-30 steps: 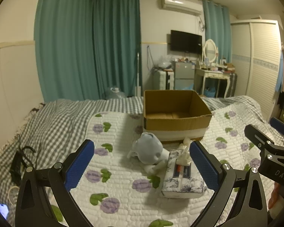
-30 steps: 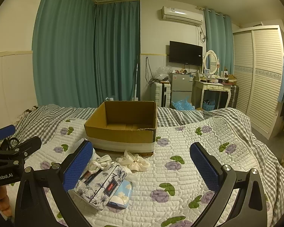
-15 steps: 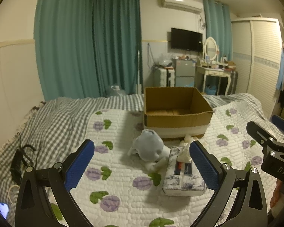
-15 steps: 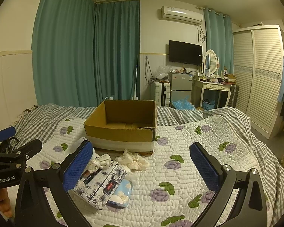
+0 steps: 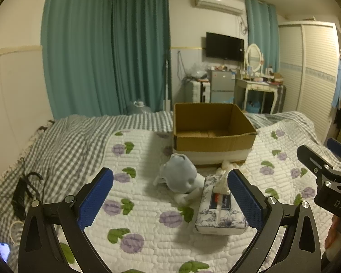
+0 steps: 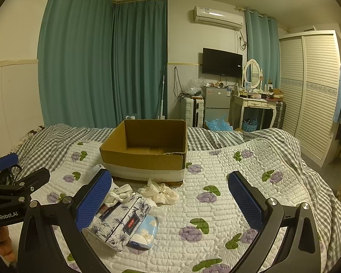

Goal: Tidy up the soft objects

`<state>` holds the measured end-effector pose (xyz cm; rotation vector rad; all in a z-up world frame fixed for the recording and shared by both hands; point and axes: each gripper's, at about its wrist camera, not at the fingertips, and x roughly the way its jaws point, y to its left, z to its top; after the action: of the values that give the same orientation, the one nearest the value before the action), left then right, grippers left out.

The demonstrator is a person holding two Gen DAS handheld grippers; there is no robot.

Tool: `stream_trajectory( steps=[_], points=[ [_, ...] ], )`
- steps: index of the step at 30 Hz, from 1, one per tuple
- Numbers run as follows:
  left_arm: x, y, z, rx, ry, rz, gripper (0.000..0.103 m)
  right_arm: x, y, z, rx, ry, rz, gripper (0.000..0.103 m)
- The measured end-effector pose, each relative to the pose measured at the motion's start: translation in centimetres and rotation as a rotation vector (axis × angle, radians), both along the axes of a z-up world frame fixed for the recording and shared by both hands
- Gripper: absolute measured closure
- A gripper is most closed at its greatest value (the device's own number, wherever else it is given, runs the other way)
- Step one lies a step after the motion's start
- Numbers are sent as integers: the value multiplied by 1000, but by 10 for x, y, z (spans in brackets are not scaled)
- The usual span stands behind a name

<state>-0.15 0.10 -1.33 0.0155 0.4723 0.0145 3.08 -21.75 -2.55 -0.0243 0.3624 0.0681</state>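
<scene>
1. Fingers of the left gripper (image 5: 170, 195) stand wide apart and hold nothing; the right gripper (image 6: 170, 199) is likewise spread and bare.
2. Between the left fingers, just right of centre in the left view, lies a pale blue soft toy (image 5: 180, 179), touching the tissue pack (image 5: 219, 209) at its right.
3. That pack's long axis runs away from the camera toward the box; its far end sits close behind the left gripper's right finger.
4. In the right view the same tissue pack (image 6: 122, 221) lies at lower left, partly behind that gripper's left finger, with a small blue packet (image 6: 145, 232) against it and a cream cloth bundle (image 6: 159, 192) just beyond.
5. By my reading the left gripper is better lined up on the toy; the right sits nearer the cloth.
6. An open cardboard box (image 5: 213, 145) waits beyond, upper centre, seemingly bare inside.
7. Quilted bed (image 6: 227, 207) gives free room to the right; the box wall is the only edge close by.
</scene>
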Motion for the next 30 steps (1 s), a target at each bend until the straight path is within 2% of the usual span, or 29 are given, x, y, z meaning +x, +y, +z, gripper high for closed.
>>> stream_trajectory(
  steps=[30],
  points=[
    [-3, -4, 4, -7, 1, -10, 1, 0, 1, 4, -6, 5, -3, 0]
  ],
)
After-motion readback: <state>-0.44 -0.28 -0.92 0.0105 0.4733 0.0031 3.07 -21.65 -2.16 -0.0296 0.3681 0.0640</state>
